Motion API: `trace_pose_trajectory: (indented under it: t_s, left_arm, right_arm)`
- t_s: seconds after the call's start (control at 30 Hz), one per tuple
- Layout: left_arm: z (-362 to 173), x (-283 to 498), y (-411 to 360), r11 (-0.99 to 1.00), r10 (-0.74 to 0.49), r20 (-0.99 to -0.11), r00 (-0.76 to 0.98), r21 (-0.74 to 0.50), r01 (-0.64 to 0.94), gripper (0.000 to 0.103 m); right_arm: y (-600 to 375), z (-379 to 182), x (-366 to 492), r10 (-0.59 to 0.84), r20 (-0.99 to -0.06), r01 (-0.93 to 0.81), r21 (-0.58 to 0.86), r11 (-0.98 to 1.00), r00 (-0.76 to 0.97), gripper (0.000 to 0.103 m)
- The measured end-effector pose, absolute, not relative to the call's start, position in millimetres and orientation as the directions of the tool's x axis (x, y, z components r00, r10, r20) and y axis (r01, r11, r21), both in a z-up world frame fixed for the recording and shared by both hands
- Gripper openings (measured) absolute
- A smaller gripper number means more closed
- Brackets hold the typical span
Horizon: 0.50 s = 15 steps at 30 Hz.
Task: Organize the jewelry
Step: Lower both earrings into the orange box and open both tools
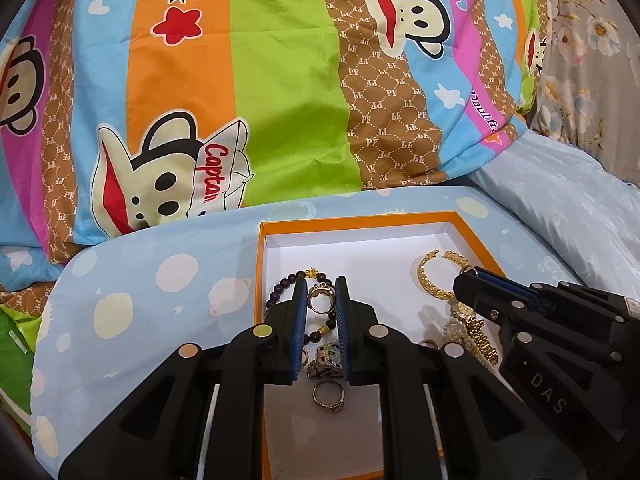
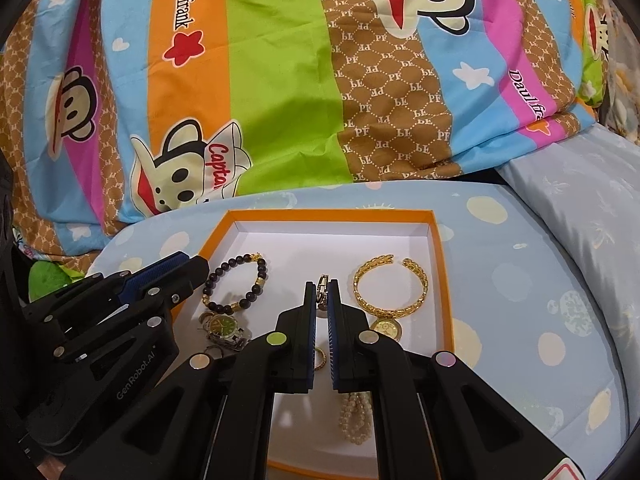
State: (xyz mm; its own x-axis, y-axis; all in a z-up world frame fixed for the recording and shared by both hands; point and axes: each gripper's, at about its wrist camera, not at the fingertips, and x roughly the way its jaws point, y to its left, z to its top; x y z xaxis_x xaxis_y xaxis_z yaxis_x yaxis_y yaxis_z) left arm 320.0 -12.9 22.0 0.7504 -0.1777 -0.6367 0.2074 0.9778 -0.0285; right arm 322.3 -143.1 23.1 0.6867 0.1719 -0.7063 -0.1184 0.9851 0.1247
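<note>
Two grippers sit over the orange box (image 2: 442,280), which lies on the blue spotted pillow (image 1: 132,292) in the lower half of both frames. Your left gripper (image 1: 322,296) has its fingers pinched on a gold ring (image 1: 320,299), held just right of the dark bead bracelet (image 2: 236,284). Your right gripper (image 2: 322,294) is clamped on a small narrow silver-and-gold piece (image 2: 323,289) at frame centre; can't tell what it is. Inside the box: gold chain bangle (image 2: 390,286) at right, gold watch (image 2: 386,328) touching its lower edge, pearl strand (image 2: 354,416) at bottom centre, green-dial watch (image 2: 224,328) at left below the bead bracelet, and a loose ring (image 1: 329,396) low centre in the left wrist view. Striped monkey-print quilt (image 1: 280,80) fills the upper frame.
</note>
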Motion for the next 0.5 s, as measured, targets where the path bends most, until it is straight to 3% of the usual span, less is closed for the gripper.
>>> trace_pose_trajectory:
  t_s: [0.43,0.5]
  left_arm:
    - [18.2,323.3,-15.4,0.978,-0.171,-0.638,0.751,-0.020,0.206,0.014]
    - [17.7,323.1,-15.3,0.980,-0.167,-0.636,0.754,-0.020,0.200,0.015]
  right_arm:
    - [-141.7,15.9,327.7,0.175,-0.711,-0.123,0.125,0.985,0.682,0.006]
    - [-142.6,15.5,327.2,0.176,-0.705,-0.121,0.128,0.984,0.688,0.011]
